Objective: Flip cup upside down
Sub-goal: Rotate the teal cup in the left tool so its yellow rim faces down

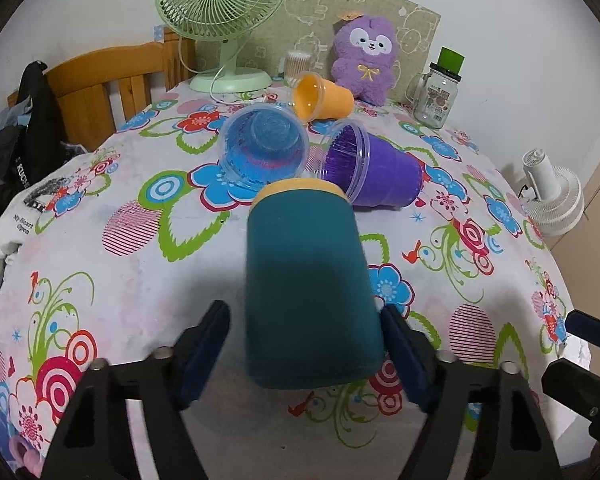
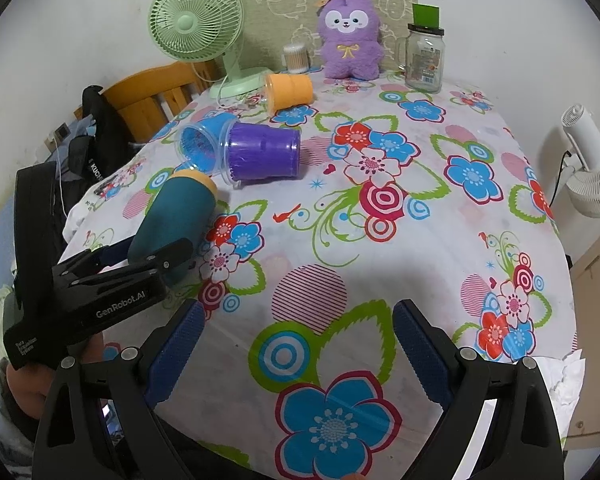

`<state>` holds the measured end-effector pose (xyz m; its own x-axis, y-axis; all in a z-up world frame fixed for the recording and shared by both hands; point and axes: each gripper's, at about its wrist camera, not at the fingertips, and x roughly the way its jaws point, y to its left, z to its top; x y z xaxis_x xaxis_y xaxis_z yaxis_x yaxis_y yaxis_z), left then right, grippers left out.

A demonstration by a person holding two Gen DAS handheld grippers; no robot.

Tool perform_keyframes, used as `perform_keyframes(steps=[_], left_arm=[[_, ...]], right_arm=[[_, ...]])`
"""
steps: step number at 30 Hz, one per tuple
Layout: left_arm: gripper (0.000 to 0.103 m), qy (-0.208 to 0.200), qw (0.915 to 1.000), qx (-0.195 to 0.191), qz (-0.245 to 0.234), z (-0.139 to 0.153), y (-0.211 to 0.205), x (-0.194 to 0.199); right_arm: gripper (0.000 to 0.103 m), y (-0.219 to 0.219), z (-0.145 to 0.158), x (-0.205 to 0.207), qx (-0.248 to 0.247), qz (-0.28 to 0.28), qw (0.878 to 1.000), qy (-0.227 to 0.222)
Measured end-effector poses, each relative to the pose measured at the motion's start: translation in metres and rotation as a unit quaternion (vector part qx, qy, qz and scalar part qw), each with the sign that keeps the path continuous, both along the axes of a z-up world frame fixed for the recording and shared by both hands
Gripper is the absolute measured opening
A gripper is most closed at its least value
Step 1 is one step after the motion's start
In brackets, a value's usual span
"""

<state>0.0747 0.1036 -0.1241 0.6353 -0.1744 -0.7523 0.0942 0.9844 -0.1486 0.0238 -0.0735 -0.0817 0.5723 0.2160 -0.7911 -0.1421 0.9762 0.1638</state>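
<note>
From the left wrist, the left gripper (image 1: pixel 306 344) had its jaws spread on either side of the teal cup (image 1: pixel 308 280); whether the pads touched it I could not tell. The cup pointed its yellow rim toward twelve o'clock, with the blue cup (image 1: pixel 262 148) at eleven and the purple cup (image 1: pixel 374 168) at one.

From the right wrist, the right gripper (image 2: pixel 296 348) stood released over the floral tablecloth (image 2: pixel 380 240). The teal cup (image 2: pixel 176 216) lay tilted at ten o'clock within the left gripper (image 2: pixel 148 256).
</note>
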Motion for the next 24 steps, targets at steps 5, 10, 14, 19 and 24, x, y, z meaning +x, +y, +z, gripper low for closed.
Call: perform_keyframes(steps=[5, 10, 14, 19, 24], left_arm=[[0.069, -0.012, 0.9999, 0.010, -0.001, 0.003, 0.001, -0.005], [0.068, -0.036, 0.9993, 0.013, 0.001, 0.017, 0.003, -0.013], [0.068, -0.060, 0.9981, 0.015, 0.004, 0.029, 0.006, -0.019], [0.068, -0.082, 0.9965, 0.014, 0.008, 0.043, 0.011, -0.025], [0.067, -0.103, 0.9945, 0.016, 0.013, 0.055, 0.013, -0.032]], right_arm=[[0.096, 0.000, 0.001, -0.001, 0.000, 0.001, 1.000, -0.002], [0.096, 0.002, 0.003, -0.002, 0.000, 0.003, 1.000, -0.004], [0.096, 0.004, 0.003, -0.003, -0.001, 0.008, 1.000, -0.006], [0.096, 0.007, 0.004, -0.006, -0.001, 0.014, 1.000, -0.009], [0.096, 0.010, 0.005, -0.007, -0.002, 0.019, 1.000, -0.011]])
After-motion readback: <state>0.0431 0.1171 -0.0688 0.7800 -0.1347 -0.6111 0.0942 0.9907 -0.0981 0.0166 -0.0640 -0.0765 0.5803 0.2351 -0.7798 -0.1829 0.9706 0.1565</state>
